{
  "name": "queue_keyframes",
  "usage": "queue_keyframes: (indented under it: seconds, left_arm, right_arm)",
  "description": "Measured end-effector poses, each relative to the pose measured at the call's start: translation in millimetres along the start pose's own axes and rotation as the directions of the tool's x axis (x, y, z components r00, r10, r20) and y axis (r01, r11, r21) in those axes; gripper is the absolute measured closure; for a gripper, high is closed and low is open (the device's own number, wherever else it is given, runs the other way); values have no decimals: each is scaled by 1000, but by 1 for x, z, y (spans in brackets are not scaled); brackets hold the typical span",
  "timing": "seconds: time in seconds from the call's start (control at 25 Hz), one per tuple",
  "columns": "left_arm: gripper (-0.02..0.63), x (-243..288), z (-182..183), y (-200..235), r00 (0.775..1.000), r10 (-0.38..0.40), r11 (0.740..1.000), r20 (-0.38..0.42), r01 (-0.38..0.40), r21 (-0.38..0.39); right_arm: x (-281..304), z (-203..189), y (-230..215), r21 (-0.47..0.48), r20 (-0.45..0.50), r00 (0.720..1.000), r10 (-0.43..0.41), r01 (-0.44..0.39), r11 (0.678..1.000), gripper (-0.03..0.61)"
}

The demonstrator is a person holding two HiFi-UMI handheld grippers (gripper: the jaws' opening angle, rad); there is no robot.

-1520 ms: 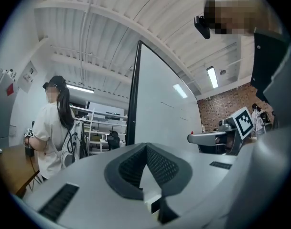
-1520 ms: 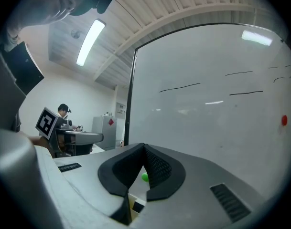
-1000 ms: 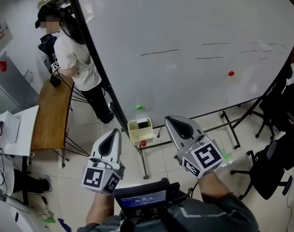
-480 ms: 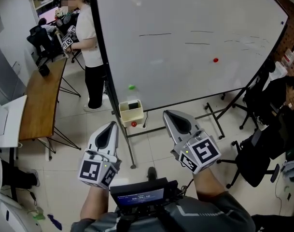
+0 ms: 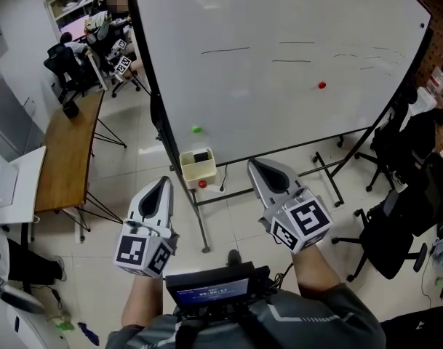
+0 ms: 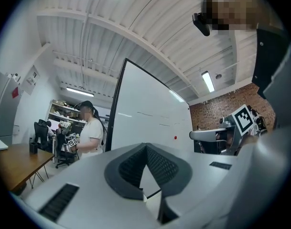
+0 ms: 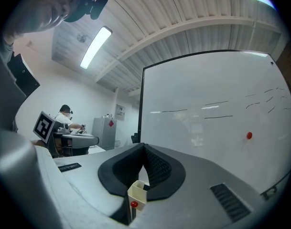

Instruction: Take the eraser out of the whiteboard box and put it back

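Observation:
A cream whiteboard box (image 5: 197,166) hangs at the lower left edge of the big whiteboard (image 5: 279,71), with the black eraser (image 5: 201,155) lying inside it and a red magnet (image 5: 201,184) on its front. My left gripper (image 5: 164,181) is held level below and left of the box, shut and empty. My right gripper (image 5: 254,163) is to the right of the box, shut and empty too. In the right gripper view the box (image 7: 137,193) shows small behind the closed jaws (image 7: 144,147). The left gripper view looks past its shut jaws (image 6: 145,146) at the board's edge.
The whiteboard stands on a wheeled frame (image 5: 201,224) with legs across the tiled floor. A wooden desk (image 5: 65,158) is on the left, and office chairs (image 5: 399,224) on the right. A person (image 6: 90,136) stands by the board's far left side. A green magnet (image 5: 197,129) and a second red magnet (image 5: 321,85) stick on the board.
The head view has shifted: board and box now sit higher and further left, and the person at the left has slid toward the top edge. Both grippers stay shut and empty.

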State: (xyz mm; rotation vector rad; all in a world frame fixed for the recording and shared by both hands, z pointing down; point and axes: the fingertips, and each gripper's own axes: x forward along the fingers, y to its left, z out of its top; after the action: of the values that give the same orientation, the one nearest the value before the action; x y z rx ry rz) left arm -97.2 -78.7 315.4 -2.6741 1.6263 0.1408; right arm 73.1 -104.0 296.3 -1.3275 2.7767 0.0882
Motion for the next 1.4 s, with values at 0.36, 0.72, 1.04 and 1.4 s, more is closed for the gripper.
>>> queue_keyframes:
  seconds: [0.36,0.72,1.04,1.4]
  left_arm:
    - [581,6,2,6,1000,11,1000,9,-11,6]
    - [580,10,4,-7,999,-46,999,10,46,-5]
    - [580,4,1,-80,993,-117,993,-13,117,-3]
    - [580,17,-6,-234,997,-73,997,3,73,-6]
  right_arm:
    - [10,2,-6,0,8,1000,6,-6,1000,558]
    - [-3,13,-7,-23,6,999,-44,44,999,558]
    - [-92,13,-33,-6,-9,992,-129,129,992,558]
    - [-234,13,-104,18,3,997,-77,77,997,558]
